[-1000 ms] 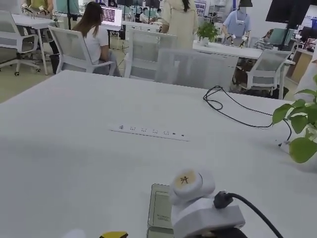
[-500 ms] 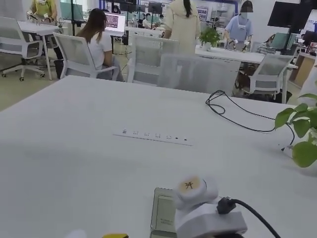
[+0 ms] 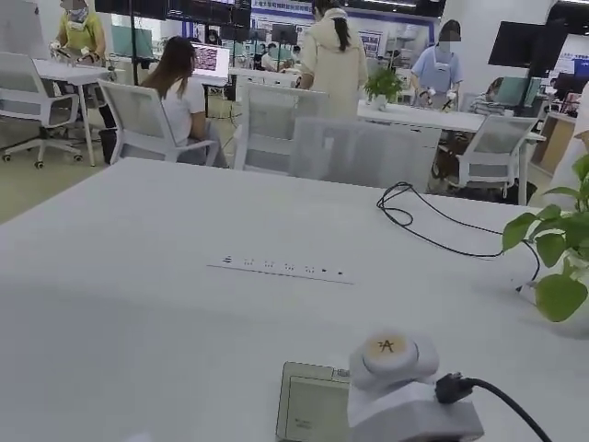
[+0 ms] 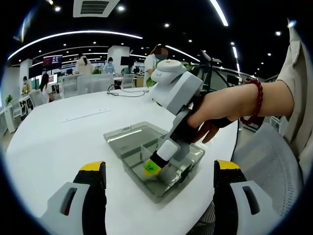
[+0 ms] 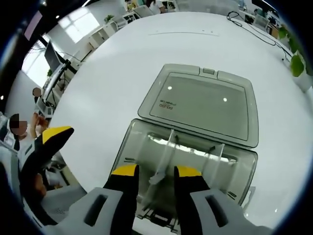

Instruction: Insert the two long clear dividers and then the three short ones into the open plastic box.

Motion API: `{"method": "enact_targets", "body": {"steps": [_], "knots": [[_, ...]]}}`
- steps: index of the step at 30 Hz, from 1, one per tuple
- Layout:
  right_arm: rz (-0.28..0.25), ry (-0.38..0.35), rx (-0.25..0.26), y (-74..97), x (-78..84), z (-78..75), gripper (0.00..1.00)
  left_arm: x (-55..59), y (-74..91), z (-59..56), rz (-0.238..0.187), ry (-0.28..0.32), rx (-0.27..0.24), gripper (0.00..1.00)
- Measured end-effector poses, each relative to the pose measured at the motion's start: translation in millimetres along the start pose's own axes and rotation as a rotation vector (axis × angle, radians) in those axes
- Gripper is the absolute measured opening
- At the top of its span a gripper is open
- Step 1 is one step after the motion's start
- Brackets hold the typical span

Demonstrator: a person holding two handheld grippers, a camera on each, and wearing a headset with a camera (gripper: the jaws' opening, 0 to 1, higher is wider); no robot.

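- Box [image 5: 128,147] sits open by the near edge of the desk [image 3: 138,304], with its lid [image 5: 200,100] lying flat on the far side.
- Right gripper [image 5: 157,171] is down in the box. Its jaws are narrowed either side of a clear divider [image 5: 165,147]; I cannot tell if they pinch it.
- A second divider [image 5: 215,156] stands just to the right.
- Left gripper [image 4: 160,166] is left of the box and apart from it, jaws wide apart and holding nothing.
- Far of the lid, the desk runs open to the power strip [image 3: 281,268]. The cable [image 3: 433,226] and plant [image 3: 552,258] are far right.
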State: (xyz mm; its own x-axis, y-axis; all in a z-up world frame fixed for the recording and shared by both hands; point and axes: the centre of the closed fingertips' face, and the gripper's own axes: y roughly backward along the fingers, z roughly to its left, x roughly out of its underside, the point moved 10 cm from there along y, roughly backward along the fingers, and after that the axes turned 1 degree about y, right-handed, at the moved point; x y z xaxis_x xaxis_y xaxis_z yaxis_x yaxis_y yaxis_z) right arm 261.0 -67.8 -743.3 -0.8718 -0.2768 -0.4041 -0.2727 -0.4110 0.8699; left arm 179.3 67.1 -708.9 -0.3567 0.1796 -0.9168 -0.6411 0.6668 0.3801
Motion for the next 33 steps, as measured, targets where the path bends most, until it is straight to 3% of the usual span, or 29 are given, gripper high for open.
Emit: {"method": "enact_targets", "body": {"steps": [9,13,18,23,27,33], "knots": [[-0.037,0.100,-0.038,20.1,-2.3,0.2,0.38,-2.1,3.5,1.1,-0.015,0.020,-0.008,0.94],[-0.052,0.178,-0.066,28.5,-1.6,-3.0,0.44,-3.9,5.9,0.1,-0.016,0.016,-0.010,0.95],[-0.070,0.330,-0.109,39.4,-0.6,-8.0,0.45,-5.6,8.5,-2.0,-0.012,0.006,-0.012,0.95],[-0.078,0.409,-0.167,50.4,-0.1,-11.8,0.45,-6.4,10.1,-4.3,-0.009,0.004,-0.016,0.95],[-0.072,0.580,-0.138,56.1,1.5,-19.2,0.46,-5.4,11.2,-5.6,-0.003,0.003,-0.022,0.95],[-0.059,0.629,-0.166,64.8,6.9,-28.8,0.48,-4.0,13.5,-7.7,0.014,0.002,-0.033,0.94]]}}
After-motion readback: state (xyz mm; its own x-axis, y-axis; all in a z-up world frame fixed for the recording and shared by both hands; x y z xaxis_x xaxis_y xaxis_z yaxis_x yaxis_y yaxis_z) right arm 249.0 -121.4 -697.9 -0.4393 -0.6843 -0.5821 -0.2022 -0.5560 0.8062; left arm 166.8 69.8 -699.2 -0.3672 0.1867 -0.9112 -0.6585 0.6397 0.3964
